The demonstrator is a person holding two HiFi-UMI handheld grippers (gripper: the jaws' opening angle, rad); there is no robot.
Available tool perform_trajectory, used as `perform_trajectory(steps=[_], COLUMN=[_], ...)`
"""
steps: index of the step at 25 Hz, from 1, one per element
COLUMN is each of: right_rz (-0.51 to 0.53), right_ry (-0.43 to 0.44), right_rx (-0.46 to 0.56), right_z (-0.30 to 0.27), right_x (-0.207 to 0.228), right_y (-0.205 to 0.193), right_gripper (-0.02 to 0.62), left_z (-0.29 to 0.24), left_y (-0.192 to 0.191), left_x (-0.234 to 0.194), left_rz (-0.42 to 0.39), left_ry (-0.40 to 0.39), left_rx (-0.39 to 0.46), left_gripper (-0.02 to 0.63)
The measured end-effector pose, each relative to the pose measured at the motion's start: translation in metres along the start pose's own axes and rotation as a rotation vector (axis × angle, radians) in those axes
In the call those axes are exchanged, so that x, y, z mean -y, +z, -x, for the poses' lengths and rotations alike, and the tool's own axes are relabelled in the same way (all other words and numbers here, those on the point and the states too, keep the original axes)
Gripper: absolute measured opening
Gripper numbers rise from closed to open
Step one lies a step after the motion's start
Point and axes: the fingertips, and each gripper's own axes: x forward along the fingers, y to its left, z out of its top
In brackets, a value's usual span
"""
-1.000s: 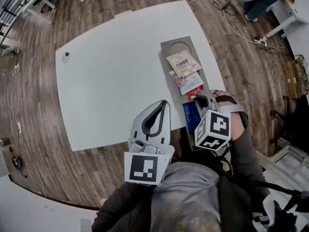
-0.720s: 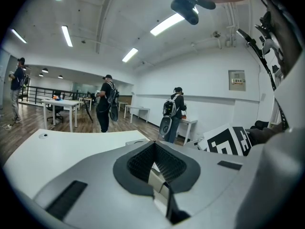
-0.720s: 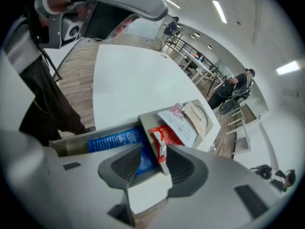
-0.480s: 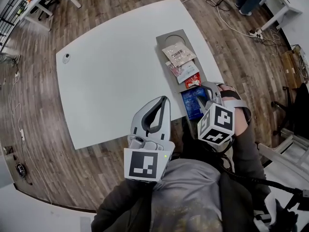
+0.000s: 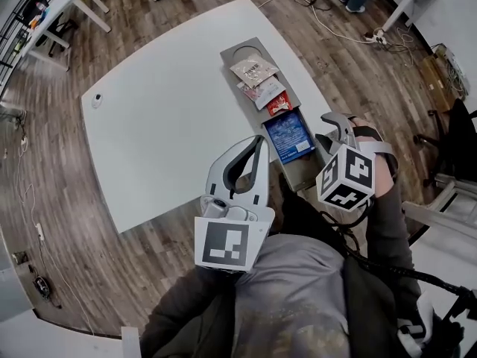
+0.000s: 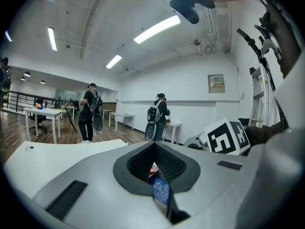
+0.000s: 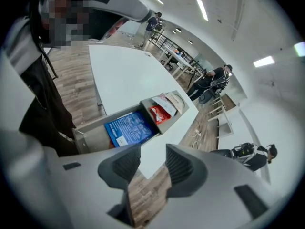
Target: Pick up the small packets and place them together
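Observation:
A long grey tray [image 5: 237, 51] lies along the white table's right side. From its far end it holds a beige packet [image 5: 253, 71], a white-and-pink packet [image 5: 262, 92], a small red packet [image 5: 279, 104] and a larger blue packet [image 5: 289, 135]. My right gripper [image 5: 333, 129] hangs just right of the blue packet, off the table's edge, open with nothing between its pads. The right gripper view shows the blue packet [image 7: 129, 128] and the red packet [image 7: 158, 113] beyond the right gripper [image 7: 152, 159]. My left gripper [image 5: 257, 151] is shut and empty, near the tray's left side.
A small white object [image 5: 97, 100] sits near the table's far left corner. The tray's nearest compartment [image 5: 299, 174] holds nothing. Wood floor surrounds the table. Two people with backpacks [image 6: 159, 116] stand beyond it, near other desks [image 6: 43, 112].
The right gripper was down over the blue packet; its jaws have opened and it has drawn back to the right. The blue packet now lies flat in the tray. The head view shifted.

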Motion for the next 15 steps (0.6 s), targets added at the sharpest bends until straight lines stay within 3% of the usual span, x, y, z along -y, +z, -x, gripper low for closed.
perform_trajectory(steps=[9,15], right_rz=[0.084,0.257], right_ry=[0.124,0.15], right_rx=[-0.01,-0.073], right_z=[-0.024,-0.062], right_x=[-0.065,-0.093], right_y=[0.0,-0.009], right_gripper=[0.156,0.183], left_z=[0.014,0.019], left_y=[-0.032,-0.08], left_x=[-0.001,-0.016], left_rz=[0.051,0.131], left_ry=[0.027,0.087], left_rx=[-0.06,-0.086], left_gripper=[0.002,0.002])
